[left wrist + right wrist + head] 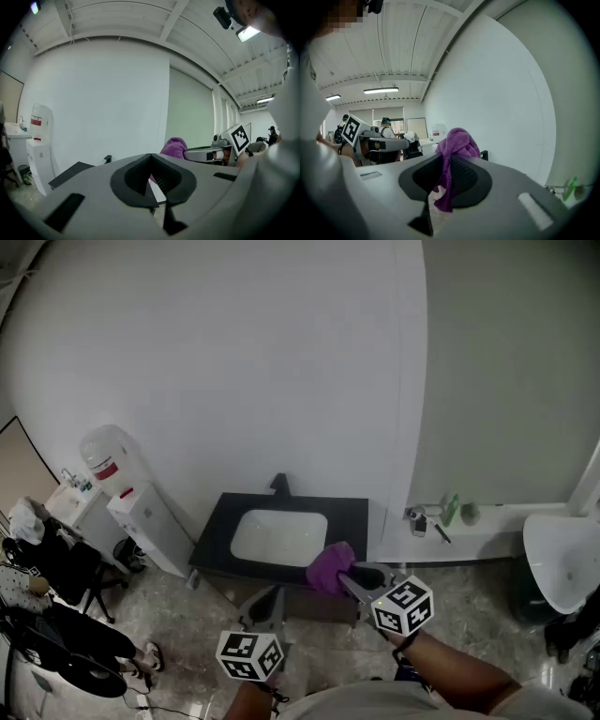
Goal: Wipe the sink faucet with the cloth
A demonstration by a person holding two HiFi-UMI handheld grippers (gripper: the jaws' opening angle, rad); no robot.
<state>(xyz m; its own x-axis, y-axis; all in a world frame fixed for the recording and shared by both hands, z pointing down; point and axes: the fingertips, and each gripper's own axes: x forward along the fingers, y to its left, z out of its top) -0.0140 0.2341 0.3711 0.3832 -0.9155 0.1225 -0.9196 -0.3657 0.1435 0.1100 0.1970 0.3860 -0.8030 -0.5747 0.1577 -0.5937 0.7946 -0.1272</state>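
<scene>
A black counter [214, 535] against the white wall holds a white sink basin [278, 537], with a short black faucet [279, 484] behind it. My right gripper [349, 579] hovers at the counter's front right corner, shut on a bunched purple cloth [330, 568]. In the right gripper view the cloth [457, 143] bulges above the jaws of the right gripper [444, 159] and hangs down between them. My left gripper [267, 604] hangs in front of the counter, lower and to the left, shut and holding nothing. From the left gripper [151, 157] the cloth [174, 145] shows just ahead to the right.
A water dispenser [112, 460] and a white cabinet [150, 521] stand left of the counter, with a black office chair [66, 568] further left. To the right, a low ledge carries a green bottle [451, 509], and a white round basin [562, 563] sits at the far right.
</scene>
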